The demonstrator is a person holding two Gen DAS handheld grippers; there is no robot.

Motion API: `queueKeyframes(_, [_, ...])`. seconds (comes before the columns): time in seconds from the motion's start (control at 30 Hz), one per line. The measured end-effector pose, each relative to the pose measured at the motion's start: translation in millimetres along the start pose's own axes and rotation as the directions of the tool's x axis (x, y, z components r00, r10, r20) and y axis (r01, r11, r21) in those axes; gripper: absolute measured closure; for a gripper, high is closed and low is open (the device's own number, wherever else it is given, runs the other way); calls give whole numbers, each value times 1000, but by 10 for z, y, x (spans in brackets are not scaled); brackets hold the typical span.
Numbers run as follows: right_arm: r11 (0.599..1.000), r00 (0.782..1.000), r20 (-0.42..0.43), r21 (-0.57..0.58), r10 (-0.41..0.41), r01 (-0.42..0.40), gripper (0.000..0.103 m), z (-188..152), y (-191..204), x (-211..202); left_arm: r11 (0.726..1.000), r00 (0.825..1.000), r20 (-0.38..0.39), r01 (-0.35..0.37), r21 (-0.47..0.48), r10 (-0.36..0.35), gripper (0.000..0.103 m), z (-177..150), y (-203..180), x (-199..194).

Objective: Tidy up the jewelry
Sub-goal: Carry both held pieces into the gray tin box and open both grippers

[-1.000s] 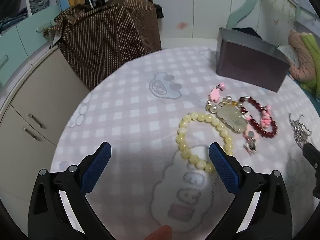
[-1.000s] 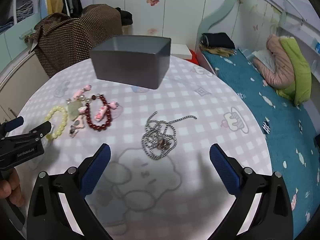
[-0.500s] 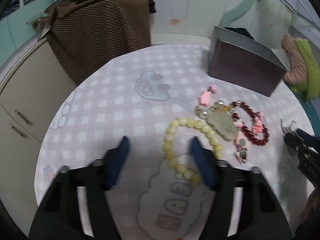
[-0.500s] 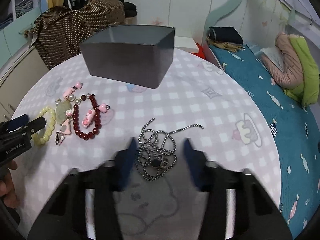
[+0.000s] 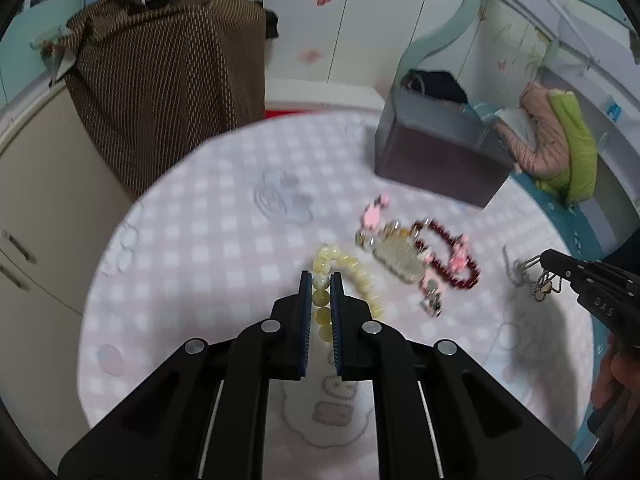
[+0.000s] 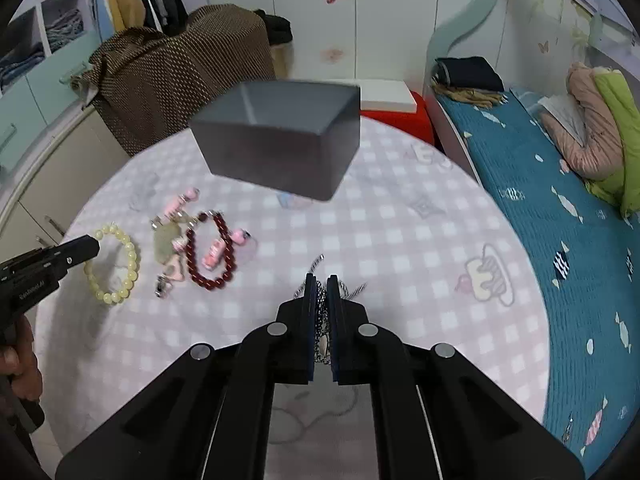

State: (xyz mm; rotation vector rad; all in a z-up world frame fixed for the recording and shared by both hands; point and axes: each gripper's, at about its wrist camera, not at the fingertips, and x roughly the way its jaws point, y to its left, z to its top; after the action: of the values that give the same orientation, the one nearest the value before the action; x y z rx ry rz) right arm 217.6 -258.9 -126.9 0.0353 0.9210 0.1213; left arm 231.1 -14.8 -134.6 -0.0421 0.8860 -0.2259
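Observation:
My left gripper (image 5: 321,280) is shut on the yellow bead bracelet (image 5: 352,276), which lies on the round checked table (image 5: 200,248); it also shows in the right wrist view (image 6: 116,268). My right gripper (image 6: 321,282) is shut on the silver chain necklace (image 6: 320,320), also seen in the left wrist view (image 5: 528,276). A dark red bead bracelet (image 6: 208,252) and a pale jade pendant with pink charms (image 6: 166,240) lie between them. An open grey box (image 6: 280,140) stands at the back of the table.
A brown dotted cloth over a chair (image 6: 180,72) stands behind the table on the left. A bed with a teal cover (image 6: 560,220) runs along the right. Pale cabinets (image 5: 36,208) are at the left.
Both grippers went from wide open to shut. The left one moved forward and closed on the yellow bracelet. The right one came down and closed on the silver chain.

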Motion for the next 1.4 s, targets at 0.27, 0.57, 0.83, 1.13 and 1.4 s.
queueKeyframes(0.27, [999, 997, 51, -5, 52, -52, 99, 206, 5, -287, 999, 993, 111, 31, 29, -34, 94, 263, -62, -442])
queueKeyframes(0.57, [992, 978, 181, -91, 106, -91, 99, 693, 174, -779, 993, 972, 216, 71, 96, -90, 94, 746, -312, -710])
queueKeyframes(0.83, [985, 937, 326, -156, 124, -76, 99, 1395, 248, -1182, 979, 953, 254, 131, 155, -167, 94, 1408, -587, -727])
queueKeyframes(1.13, [984, 949, 288, -160, 128, -83, 99, 1863, 183, -868, 967, 964, 147, 195, 164, -220, 94, 1853, -894, -154])
queueKeyframes(1.4, [988, 982, 126, -85, 140, -130, 99, 1837, 31, -86, 969, 976, 14, 214, 122, -217, 94, 1896, -964, 512])
